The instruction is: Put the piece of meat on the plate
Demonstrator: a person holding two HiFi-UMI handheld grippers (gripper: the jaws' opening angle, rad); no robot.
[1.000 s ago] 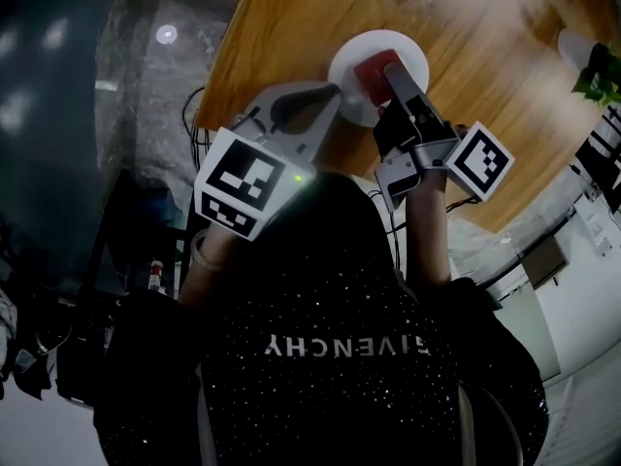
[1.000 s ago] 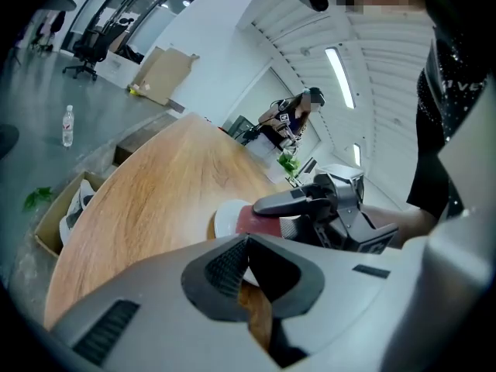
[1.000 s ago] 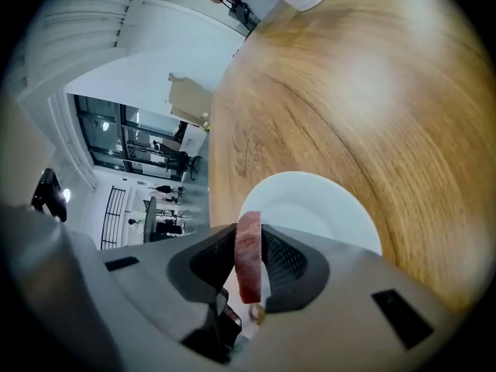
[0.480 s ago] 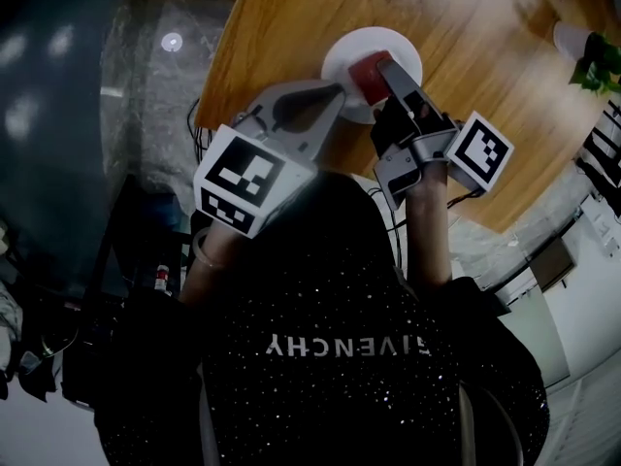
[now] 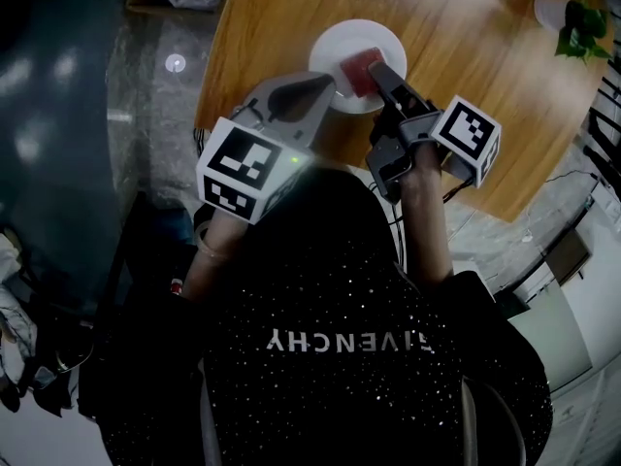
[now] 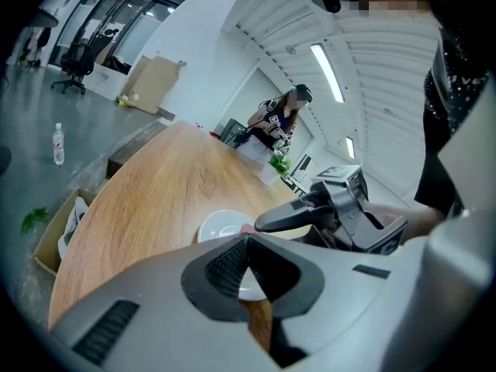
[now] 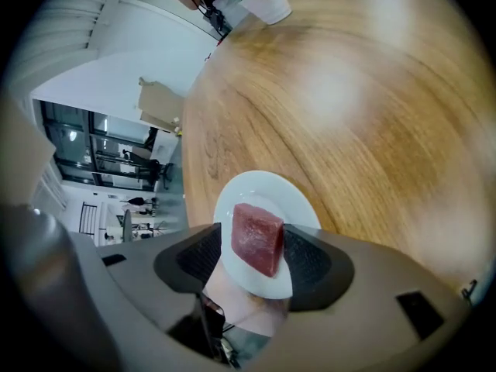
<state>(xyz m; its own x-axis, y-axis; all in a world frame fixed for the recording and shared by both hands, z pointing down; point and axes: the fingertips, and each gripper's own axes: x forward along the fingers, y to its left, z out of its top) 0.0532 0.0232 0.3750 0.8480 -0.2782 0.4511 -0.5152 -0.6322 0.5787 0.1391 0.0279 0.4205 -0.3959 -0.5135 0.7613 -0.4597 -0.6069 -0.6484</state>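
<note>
Meat set down, right gripper [image 7: 256,256] letting go.
Piece of meat [image 7: 258,239] sits on the white plate [image 7: 260,188] near the table's [image 7: 349,115] near edge, between jaws that have just been opening, now spread; left gripper [image 6: 246,246] hovers near-left of the plate, pressed together, empty, likely just standing by.

Head view looks steeply down; both close gripper views seemingly share the plate [image 5: 335,51]

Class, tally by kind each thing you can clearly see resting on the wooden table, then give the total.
Plate: 1
Piece of meat: 1
Potted plant: 1
Total: 3
</note>
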